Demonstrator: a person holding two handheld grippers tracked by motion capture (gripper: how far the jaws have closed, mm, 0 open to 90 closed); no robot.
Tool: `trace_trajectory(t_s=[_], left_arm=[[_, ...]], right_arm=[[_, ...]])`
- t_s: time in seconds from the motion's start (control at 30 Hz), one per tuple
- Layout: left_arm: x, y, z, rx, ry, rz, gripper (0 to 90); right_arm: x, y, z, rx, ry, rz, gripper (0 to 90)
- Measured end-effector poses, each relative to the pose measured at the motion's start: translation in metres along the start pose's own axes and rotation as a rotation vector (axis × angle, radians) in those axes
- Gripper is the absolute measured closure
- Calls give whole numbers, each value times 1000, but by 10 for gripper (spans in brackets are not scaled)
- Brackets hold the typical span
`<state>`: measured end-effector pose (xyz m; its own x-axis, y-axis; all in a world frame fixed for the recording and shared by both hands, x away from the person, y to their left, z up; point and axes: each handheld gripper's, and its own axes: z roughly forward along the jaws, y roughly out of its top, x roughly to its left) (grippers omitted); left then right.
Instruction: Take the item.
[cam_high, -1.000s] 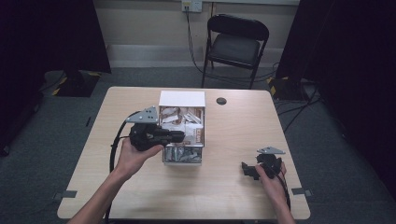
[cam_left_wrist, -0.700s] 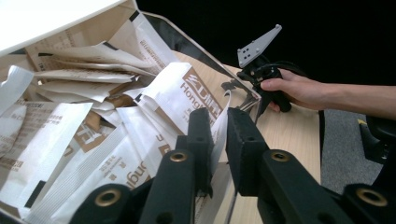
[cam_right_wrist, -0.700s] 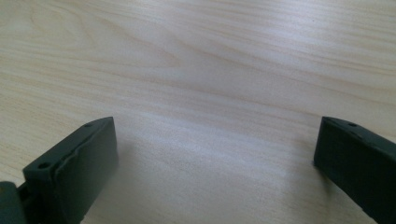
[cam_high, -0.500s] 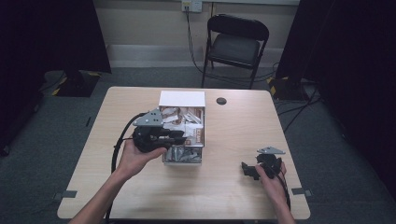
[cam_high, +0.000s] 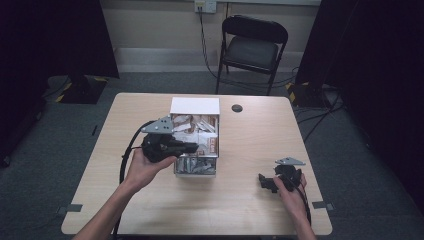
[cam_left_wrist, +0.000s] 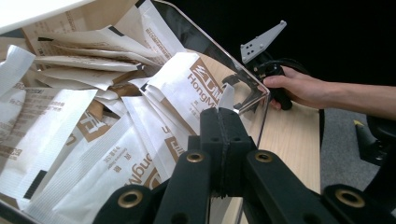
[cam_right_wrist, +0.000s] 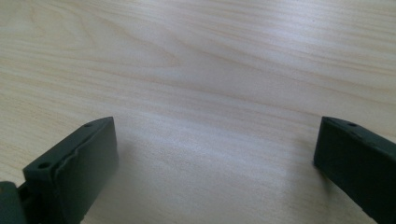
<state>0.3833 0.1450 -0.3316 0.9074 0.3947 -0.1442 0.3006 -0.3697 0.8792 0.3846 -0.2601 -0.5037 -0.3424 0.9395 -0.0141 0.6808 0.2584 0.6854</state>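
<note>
my left gripper (cam_left_wrist: 219, 140) is pinched shut on a white packet (cam_left_wrist: 227, 98) at the clear box's (cam_high: 195, 167) near wall, packet running toward 12 o'clock, while my right gripper (cam_high: 274, 181) sits wide open over at 4 o'clock.

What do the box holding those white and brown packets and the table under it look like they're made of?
The clear-walled box looks like glossy acrylic or similar plastic: you see through it and it reflects. The pale table shows wood grain with a smooth matte finish; solid wood or laminate, can't tell. The white and brown packets look like paper.

A black folding chair (cam_high: 254, 47) stands behind the table; cables (cam_high: 235, 80) trail beneath it.
</note>
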Motion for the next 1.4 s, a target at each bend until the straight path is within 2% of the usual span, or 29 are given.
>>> trace_trajectory(t_s=[0.17, 0.4, 0.53, 0.77, 0.93, 1.27, 1.4], left_arm=[[2, 0, -3, -14, 6, -23, 900], [4, 0, -6, -28, -8, -46, 900], [4, 1, -8, -34, -9, -39, 900], [5, 2, -11, -35, 14, -30, 900], [7, 1, -15, -52, 13, -43, 900], [6, 4, -23, -89, 15, -36, 900], [3, 7, -28, -96, 32, -18, 900]], right_arm=[[0, 0, 0, 0, 0, -2, 0], [0, 0, 0, -1, 0, -4, 0], [0, 0, 0, 0, 0, -3, 0], [0, 0, 0, 0, 1, -5, 0], [0, 0, 0, 0, 1, -5, 0], [0, 0, 0, 0, 1, -5, 0], [0, 0, 0, 0, 1, -4, 0]])
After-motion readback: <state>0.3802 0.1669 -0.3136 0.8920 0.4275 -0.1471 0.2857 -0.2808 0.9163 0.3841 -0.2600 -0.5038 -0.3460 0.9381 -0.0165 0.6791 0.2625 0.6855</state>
